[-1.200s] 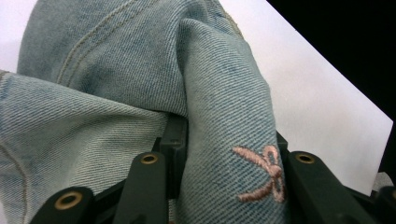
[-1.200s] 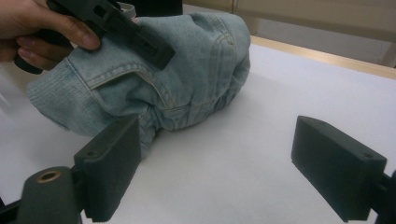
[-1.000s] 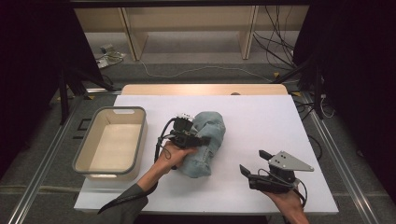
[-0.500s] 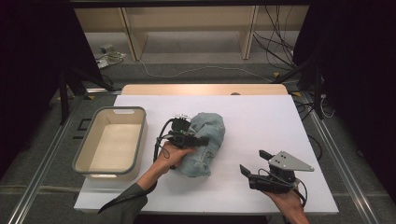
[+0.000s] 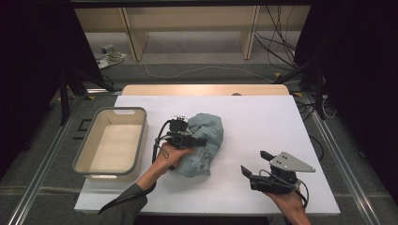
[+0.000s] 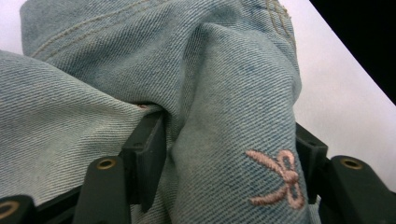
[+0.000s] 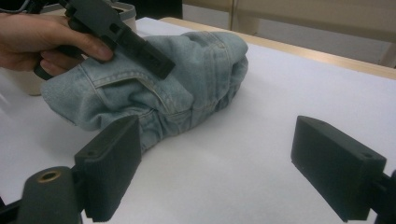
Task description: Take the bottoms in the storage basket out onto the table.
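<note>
Presently the white desk (image 5: pixel 263 122) fills the centre of the high view, with a cream bin (image 5: pixel 112 143) at centre left, near the denim bundle (image 5: pixel 202 143) at mid-frame. The bundle, apparently folded jeans, lies on the desk just right of the bin.

Change noted: the left tool (image 5: pixel 197 140), set on the bundle's left side, has just been opening its jaws. In the left gripper view a denim fold with a pink embroidered bow (image 6: pixel 278 179) stands between them; the left jaw is clear of the cloth, so the grip reads as released. Judgement: the bundle has been set down or is being re-gripped.

The right tool (image 5: pixel 256 166), lower right, stands wide and empty, well apart from the bundle. No obstruction lies between bundle and bin.
</note>
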The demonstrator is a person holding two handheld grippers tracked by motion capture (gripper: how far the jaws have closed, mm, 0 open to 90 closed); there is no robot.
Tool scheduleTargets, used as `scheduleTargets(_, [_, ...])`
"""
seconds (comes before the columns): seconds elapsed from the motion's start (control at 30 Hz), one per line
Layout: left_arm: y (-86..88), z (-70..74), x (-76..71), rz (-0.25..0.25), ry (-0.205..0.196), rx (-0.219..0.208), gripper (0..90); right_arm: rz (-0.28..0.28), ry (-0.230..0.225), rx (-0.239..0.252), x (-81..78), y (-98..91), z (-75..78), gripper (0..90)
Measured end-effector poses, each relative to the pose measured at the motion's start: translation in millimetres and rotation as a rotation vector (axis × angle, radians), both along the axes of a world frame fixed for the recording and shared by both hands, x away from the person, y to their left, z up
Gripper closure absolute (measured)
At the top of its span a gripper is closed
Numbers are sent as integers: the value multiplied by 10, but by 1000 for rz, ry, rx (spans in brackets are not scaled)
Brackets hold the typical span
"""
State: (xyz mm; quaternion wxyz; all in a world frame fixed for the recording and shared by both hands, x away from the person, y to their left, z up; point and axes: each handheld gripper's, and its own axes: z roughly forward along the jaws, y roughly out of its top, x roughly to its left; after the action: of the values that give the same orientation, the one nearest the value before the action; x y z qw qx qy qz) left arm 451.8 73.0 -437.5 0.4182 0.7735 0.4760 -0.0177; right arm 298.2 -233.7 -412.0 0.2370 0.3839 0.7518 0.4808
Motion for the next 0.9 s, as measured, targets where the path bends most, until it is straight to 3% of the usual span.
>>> scheduleTargets(0.23, [26, 56, -6, 4, -3, -8, 335, 0, 1, 0, 0, 1, -1, 172])
scheduleTargets(0.33, [47, 80, 0, 0, 17, -22, 309, -2, 1, -1, 0, 2, -2, 173])
scheduleTargets(0.57, [80, 122, -13, 3, 23, -41, 273, -1, 2, -1, 1, 1, -2, 173])
scheduleTargets(0.9, [133, 164, -26, 15, 21, -33, 206, -1, 4, -2, -2, 5, -3, 173])
